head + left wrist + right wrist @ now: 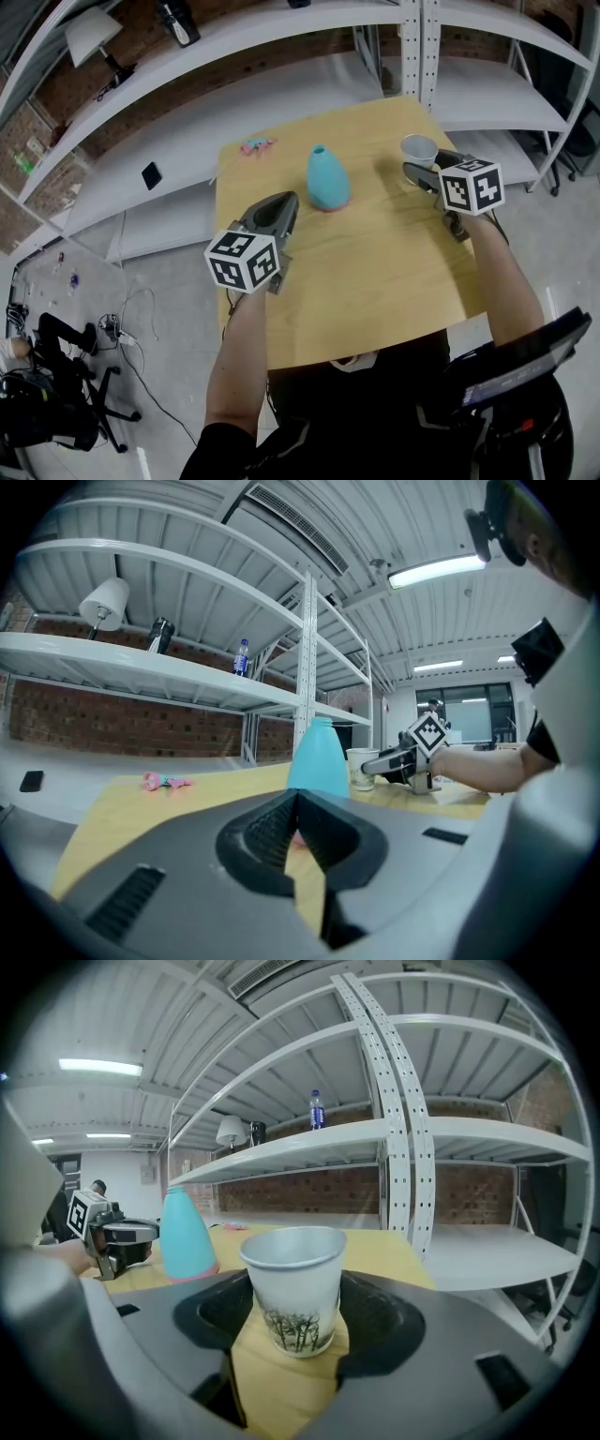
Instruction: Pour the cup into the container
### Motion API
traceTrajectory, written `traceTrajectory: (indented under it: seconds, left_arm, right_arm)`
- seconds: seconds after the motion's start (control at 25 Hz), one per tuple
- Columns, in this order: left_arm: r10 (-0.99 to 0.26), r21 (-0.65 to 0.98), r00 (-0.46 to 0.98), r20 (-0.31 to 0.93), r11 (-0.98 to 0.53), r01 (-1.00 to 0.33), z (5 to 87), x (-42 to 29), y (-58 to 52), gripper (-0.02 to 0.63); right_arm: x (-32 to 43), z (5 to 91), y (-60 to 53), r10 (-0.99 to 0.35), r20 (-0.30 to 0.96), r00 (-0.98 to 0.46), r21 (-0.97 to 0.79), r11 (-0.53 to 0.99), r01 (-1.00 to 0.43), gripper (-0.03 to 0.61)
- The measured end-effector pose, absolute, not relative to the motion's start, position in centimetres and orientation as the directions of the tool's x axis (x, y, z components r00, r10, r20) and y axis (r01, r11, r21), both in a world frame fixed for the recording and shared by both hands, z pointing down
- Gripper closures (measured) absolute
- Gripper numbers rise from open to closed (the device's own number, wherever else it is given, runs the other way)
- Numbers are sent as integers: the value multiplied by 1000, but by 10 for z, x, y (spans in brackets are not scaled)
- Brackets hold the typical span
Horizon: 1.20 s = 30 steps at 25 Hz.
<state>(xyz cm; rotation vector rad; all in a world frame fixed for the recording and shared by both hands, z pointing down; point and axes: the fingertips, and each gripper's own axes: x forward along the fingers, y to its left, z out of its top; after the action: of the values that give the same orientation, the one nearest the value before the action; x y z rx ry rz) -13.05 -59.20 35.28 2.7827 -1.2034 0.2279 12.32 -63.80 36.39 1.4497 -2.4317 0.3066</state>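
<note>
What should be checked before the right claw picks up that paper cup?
1. Cup sits between the right gripper's jaws: ok.
2. Cup upright on the table: ok.
3. Jaws closed on the cup: not ok, they stand apart.
4. Blue container upright, mouth on top: ok.
5. Left gripper shut, empty, short of the container: ok.
6. What the cup holds: cannot tell.
</note>
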Motion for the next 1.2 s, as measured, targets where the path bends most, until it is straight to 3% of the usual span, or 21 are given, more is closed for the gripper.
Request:
traceTrajectory:
  seconds: [0.32,0.64,0.96,1.2]
  left_arm:
    - [-715,36,675,183,-681,-731,353,-130,-594,614]
    - [-661,47,713,233,-725,-687,360,-124,-586,614]
    - [-685,65,713,151,-713,-698,330,-133,-563,614]
    - [-699,30,711,70,-711,-702,298,-129,-524,614]
  right_arm:
    - [125,363,-635,-823,342,-453,-39,470,-882,290]
    - [139,319,-609,-888,220,-404,23,419,-908,265]
    - [132,284,-572,-890,120,-439,7,443,-897,271]
    - [99,272,-547,-847,70,-527,-24,526,-850,436]
